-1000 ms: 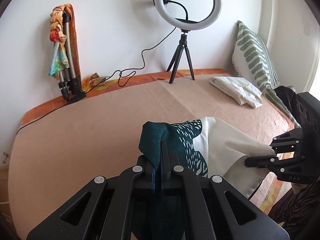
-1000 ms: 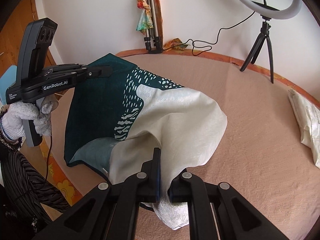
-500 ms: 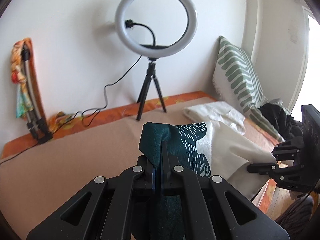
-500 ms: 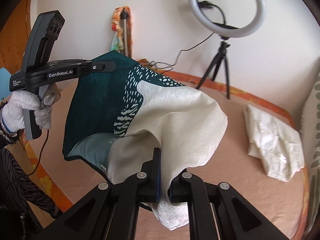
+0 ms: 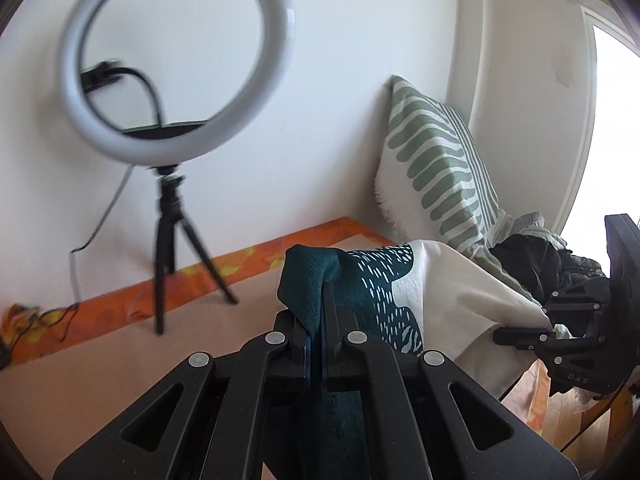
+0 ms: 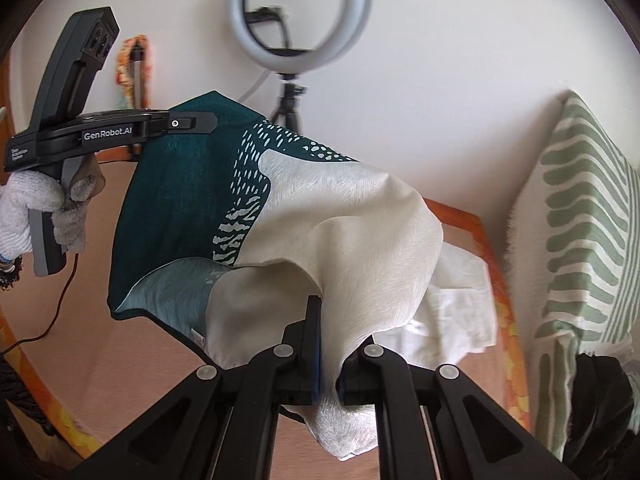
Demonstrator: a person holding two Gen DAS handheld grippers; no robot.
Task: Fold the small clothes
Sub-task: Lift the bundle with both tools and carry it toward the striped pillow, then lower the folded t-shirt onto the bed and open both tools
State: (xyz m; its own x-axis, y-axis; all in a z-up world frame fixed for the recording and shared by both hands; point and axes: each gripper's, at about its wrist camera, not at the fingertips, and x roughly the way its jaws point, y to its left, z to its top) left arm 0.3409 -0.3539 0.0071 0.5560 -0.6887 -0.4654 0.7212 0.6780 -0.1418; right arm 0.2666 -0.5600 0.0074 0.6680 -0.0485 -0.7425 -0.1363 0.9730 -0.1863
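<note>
A small cloth, dark teal on one side and cream on the other [image 6: 320, 216], hangs in the air between both grippers above the bed. My left gripper [image 5: 320, 312] is shut on its teal corner; it also shows in the right wrist view [image 6: 200, 123]. My right gripper [image 6: 326, 320] is shut on the cream edge; it also shows in the left wrist view [image 5: 520, 330]. The cloth [image 5: 400, 292] sags between the two grips.
The bed has a beige cover [image 5: 120, 360] with an orange border. A ring light on a tripod [image 5: 172, 80] stands at the back. A green striped pillow [image 6: 580, 220] leans on the wall, right. A folded white garment [image 6: 460, 300] lies below the cloth. Dark clothing [image 5: 532, 264] lies by the pillow.
Both grippers, still holding the cloth, have swung to the right and risen. The ring light and pillow now look closer, and the folded tripod has left the left wrist view.
</note>
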